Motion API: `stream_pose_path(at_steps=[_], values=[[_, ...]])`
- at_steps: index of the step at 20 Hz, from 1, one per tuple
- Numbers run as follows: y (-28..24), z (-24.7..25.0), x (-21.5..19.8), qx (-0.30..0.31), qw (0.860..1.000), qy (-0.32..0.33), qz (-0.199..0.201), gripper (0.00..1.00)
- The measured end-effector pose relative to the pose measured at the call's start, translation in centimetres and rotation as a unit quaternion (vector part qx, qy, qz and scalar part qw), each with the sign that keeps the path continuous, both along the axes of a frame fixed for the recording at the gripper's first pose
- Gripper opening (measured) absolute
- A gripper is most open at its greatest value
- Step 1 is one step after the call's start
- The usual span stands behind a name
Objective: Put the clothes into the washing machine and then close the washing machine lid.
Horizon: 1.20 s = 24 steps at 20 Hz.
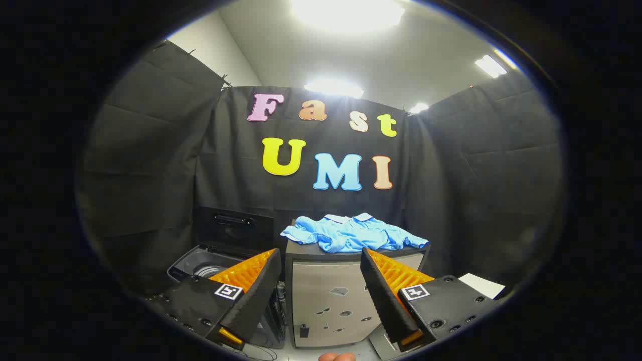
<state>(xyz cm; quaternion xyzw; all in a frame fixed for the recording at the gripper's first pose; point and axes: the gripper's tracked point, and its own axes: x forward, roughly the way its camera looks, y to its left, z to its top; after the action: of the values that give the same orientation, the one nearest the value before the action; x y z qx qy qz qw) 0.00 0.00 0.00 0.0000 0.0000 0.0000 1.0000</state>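
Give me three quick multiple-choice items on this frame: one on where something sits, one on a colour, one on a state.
1. Where does the shirt lie?
A. on top of the cabinet
B. inside the washing machine
C. between the gripper fingers

2. What colour is the shirt?
A. red
B. light blue
C. green

3. How does the washing machine lid stand?
A. shut flat
B. raised open
C. taken off

Answers:
1 A, the shirt is spread over the cabinet top, beyond the open fingers.
2 B, its cloth is light blue, the collar paler.
3 B, the lid stands upright behind the open tub.
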Motion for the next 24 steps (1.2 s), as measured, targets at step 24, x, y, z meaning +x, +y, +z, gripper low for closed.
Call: stream_pose_path(at_steps=[24], values=[[0.4,1.0,-1.4,-0.005,1.0,-0.004,-0.011,0.99]])
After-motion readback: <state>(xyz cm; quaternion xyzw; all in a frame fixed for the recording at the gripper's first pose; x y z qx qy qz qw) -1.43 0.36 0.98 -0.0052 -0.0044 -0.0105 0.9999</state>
